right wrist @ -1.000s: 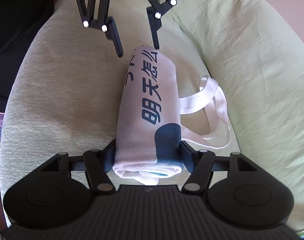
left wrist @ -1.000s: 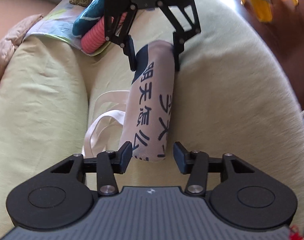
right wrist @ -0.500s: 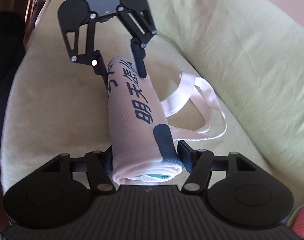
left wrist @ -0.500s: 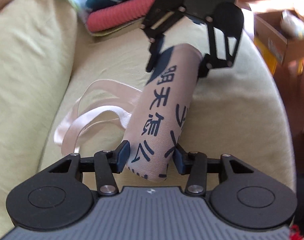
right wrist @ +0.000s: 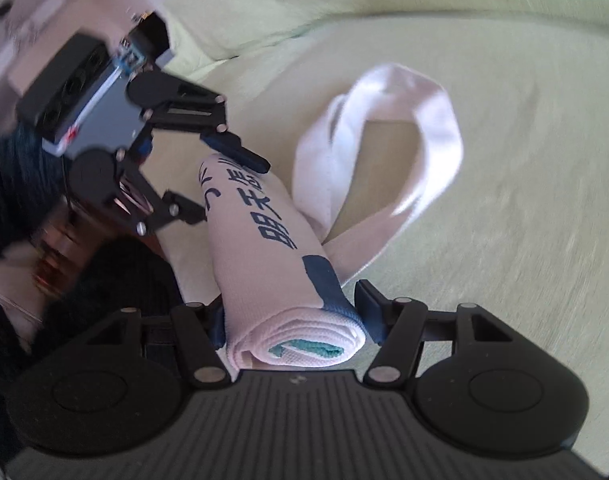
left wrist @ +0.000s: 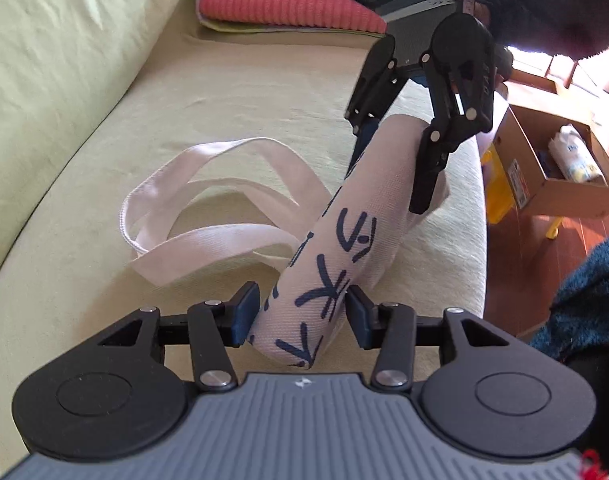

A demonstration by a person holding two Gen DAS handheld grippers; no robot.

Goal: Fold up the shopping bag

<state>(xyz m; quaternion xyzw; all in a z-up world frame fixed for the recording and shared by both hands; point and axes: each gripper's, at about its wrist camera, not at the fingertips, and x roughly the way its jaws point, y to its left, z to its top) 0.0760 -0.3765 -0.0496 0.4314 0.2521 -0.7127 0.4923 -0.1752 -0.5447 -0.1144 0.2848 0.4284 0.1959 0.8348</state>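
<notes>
The shopping bag point(left wrist: 344, 236) is a white canvas tote with dark blue characters, rolled into a tight tube. It is held in the air above the pale green sofa seat point(left wrist: 232, 108). My left gripper point(left wrist: 302, 312) is shut on one end of the roll. My right gripper point(right wrist: 294, 316) is shut on the other end point(right wrist: 296, 336), where the folded layers and a teal patch show. Each gripper also shows in the other's view, the right one point(left wrist: 388, 172) and the left one point(right wrist: 220, 184). The white handles point(left wrist: 208, 200) hang loose to the side point(right wrist: 384, 152).
Folded red and teal cloths point(left wrist: 288, 4) lie stacked at the far end of the seat. The sofa back cushion point(left wrist: 56, 60) runs along the left. An open cardboard box point(left wrist: 560, 160) stands on the wooden floor beyond the seat's right edge. The right wrist view is motion-blurred.
Both grippers have lifted and swung the rolled bag, tilting it off the seat. The handles trail loose. The left gripper, open a second ago, has closed on its end.
</notes>
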